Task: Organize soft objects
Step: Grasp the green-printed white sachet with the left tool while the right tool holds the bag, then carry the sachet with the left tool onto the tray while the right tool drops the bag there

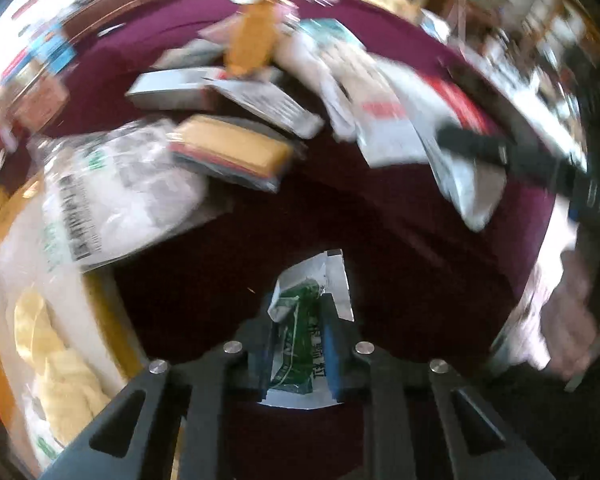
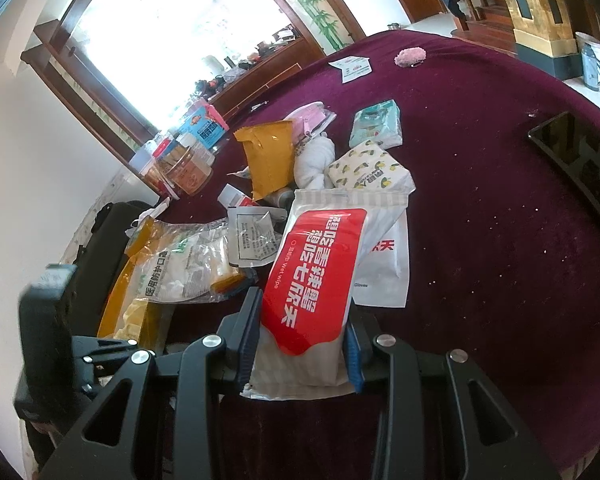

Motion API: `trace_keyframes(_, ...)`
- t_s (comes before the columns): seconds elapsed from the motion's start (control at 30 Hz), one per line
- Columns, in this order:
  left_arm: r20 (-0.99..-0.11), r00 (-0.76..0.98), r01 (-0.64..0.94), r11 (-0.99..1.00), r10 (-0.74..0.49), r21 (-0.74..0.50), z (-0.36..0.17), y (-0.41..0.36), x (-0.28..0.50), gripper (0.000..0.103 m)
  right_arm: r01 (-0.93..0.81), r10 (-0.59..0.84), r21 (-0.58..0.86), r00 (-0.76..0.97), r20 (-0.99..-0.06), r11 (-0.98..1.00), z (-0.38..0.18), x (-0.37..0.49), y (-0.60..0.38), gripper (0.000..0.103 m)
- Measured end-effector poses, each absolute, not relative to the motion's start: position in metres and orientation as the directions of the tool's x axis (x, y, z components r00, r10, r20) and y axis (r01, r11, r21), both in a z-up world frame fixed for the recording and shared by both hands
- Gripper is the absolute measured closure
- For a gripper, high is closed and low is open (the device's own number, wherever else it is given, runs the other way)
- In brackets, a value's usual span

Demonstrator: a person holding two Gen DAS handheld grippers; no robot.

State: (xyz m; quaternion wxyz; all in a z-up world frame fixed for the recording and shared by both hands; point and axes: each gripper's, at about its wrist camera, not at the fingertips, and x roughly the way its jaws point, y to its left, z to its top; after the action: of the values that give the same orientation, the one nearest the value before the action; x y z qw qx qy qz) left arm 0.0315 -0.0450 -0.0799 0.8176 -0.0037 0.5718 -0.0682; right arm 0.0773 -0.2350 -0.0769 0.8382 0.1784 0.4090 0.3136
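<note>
In the left wrist view my left gripper (image 1: 300, 320) is shut on a small green-and-white packet (image 1: 304, 288), held low over the dark red tablecloth (image 1: 380, 232). My right gripper (image 2: 304, 300) is shut on a red-and-white wet wipe pack (image 2: 320, 256), which sticks out forward between the blue pads. Ahead lies a heap of soft packs: a clear bag of masks (image 2: 180, 272), a lemon-print tissue pack (image 2: 364, 168), a teal tissue pack (image 2: 376, 122), an orange pouch (image 2: 270, 156) and a white gloves bag (image 2: 384, 264).
A yellow-rimmed box (image 1: 100, 308) at the left table edge holds a pale yellow cloth (image 1: 56, 360). A flat black device (image 2: 572, 148) lies at the right. A snack jar (image 2: 184, 168) stands at the far left. A pink fluffy ball (image 2: 410, 57) sits at the back. A hand (image 1: 568, 320) shows at the right.
</note>
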Motion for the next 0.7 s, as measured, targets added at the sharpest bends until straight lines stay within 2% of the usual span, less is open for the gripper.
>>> trace_keyframes(0.27,-0.786,0.542,-0.187,0.869,-0.298,-0.458,-0.039,0.016,-0.004,0.085,-0.432,0.714,0.569,0.443,-0.542,0.700,-0.071,0.069,-0.226,0.068)
trace_keyframes(0.37,-0.725,0.635,-0.273,0.800,-0.266,-0.534,-0.017,0.045,-0.038,0.084,-0.523,0.772,0.571,0.377,-0.511,0.633,-0.062,0.059,-0.206,0.068)
trace_keyframes(0.43,-0.688,0.696,-0.339,0.752,-0.204,-0.566,-0.006,0.072,-0.064,0.084,-0.578,0.814,0.582,0.315,-0.488,0.572,-0.055,0.053,-0.190,0.068)
trace_keyframes(0.53,-0.698,0.715,-0.454,0.729,-0.046,-0.513,-0.001,0.106,-0.087,0.084,-0.651,0.876,0.612,0.187,-0.445,0.450,-0.042,0.044,-0.150,0.068)
trace_keyframes(0.7,-0.718,0.697,-0.548,0.642,-0.006,-0.537,-0.022,0.161,-0.093,0.084,-0.724,0.900,0.624,-0.011,-0.435,0.293,-0.024,0.034,-0.069,0.067)
